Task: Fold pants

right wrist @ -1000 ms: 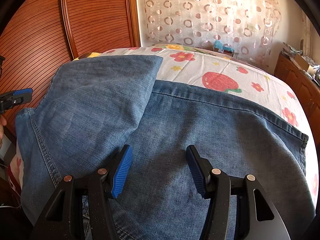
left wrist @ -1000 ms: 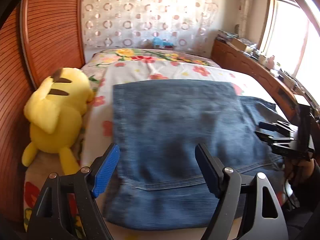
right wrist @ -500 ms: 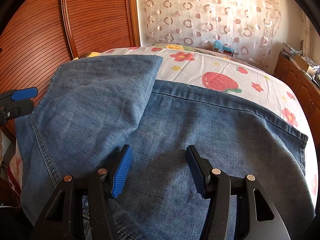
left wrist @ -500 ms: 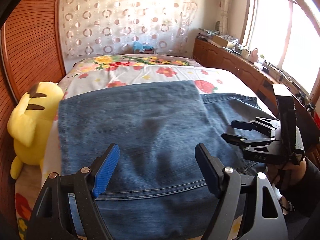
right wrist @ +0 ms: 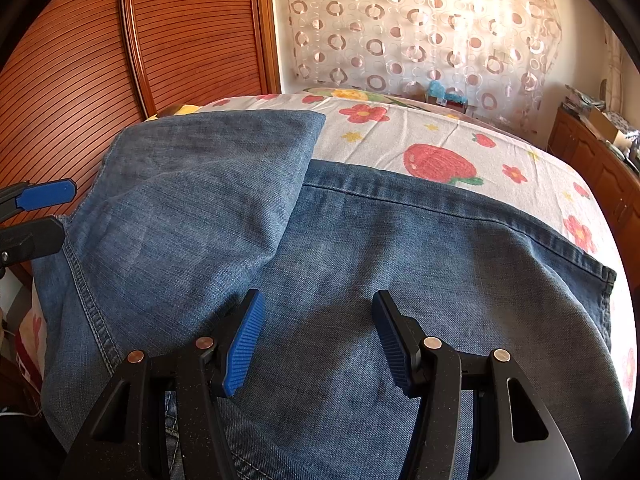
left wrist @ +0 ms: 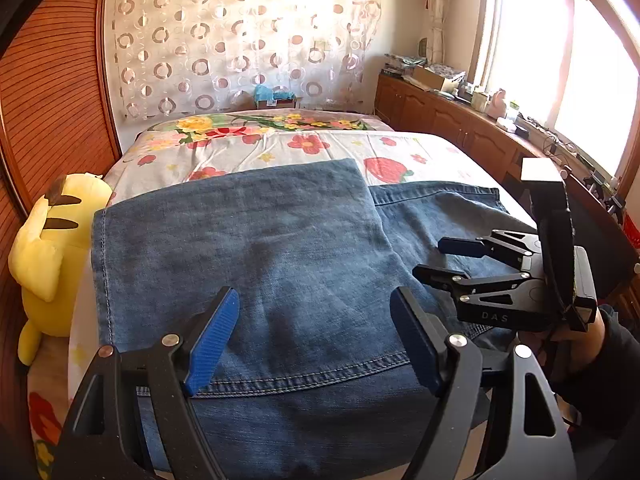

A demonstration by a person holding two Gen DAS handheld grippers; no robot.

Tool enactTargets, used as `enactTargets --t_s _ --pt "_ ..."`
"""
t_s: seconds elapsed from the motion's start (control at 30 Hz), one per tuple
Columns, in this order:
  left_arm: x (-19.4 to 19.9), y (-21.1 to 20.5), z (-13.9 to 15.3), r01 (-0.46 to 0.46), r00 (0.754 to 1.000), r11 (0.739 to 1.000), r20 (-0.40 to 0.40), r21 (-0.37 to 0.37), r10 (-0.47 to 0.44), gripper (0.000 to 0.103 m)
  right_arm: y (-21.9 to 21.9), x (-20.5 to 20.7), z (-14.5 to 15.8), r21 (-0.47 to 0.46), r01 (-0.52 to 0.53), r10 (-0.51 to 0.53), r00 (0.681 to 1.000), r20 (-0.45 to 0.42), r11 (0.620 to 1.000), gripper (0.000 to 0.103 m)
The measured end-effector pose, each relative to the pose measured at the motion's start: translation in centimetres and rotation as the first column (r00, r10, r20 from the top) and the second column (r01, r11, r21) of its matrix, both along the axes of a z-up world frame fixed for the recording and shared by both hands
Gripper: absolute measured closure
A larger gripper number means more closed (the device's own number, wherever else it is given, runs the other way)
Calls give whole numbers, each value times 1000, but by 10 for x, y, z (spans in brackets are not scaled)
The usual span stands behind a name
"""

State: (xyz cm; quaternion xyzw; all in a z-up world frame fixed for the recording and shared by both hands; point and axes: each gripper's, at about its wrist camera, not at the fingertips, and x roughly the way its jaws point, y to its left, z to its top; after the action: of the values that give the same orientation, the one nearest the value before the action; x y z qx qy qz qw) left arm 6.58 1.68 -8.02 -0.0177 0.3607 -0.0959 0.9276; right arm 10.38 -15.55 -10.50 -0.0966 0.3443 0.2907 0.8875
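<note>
Blue ribbed pads [left wrist: 210,342] on the left gripper [left wrist: 316,340] stood apart with nothing between them, hovering over the folded-over leg of the jeans [left wrist: 248,248]. Same deal on the right gripper [right wrist: 316,340]: spread wide, nothing pinched, denim directly below and ahead. Pants lay flat on the flowered bed [left wrist: 400,148], long axis running crosswise to both grippers. Right one probably closer to the unfolded part. Yellow plush [left wrist: 44,256] parked beside the left edge. No containers anywhere.

left tool [left wrist: 314,336] | slid sideways over pants [left wrist: 256,248] toward right tool [left wrist: 440,258] | nothing gripped
</note>
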Motion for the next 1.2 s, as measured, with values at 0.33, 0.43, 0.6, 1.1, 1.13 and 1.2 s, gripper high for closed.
enactTargets --t_s 0.33,0.43,0.6,1.1,1.13,1.2 --pt "-4 -10 -7 18 1000 1000 -12 -10 -18 24 -24 -4 13 27 27 -27 1000 -7 999 45" --pt "-6 -15 -11 27 999 1000 -22 -10 -27 24 -57 -13 29 60 69 -71 997 24 996 45" --pt "-6 -21 -21 36 998 999 -43 -16 -37 24 -122 -27 34 45 184 -187 981 57 982 45" --pt "-2 -31 -44 54 993 998 -105 -17 -55 22 -230 -61 -10 75 376 -372 926 -62 924 45" --pt "-3 -31 -45 54 993 998 -104 -19 -56 21 -230 -62 -13 73 374 -369 927 -70 925 45" --pt "-2 -32 -45 55 993 998 -102 -24 -58 20 -226 -61 -15 77 369 -363 928 -83 926 45"
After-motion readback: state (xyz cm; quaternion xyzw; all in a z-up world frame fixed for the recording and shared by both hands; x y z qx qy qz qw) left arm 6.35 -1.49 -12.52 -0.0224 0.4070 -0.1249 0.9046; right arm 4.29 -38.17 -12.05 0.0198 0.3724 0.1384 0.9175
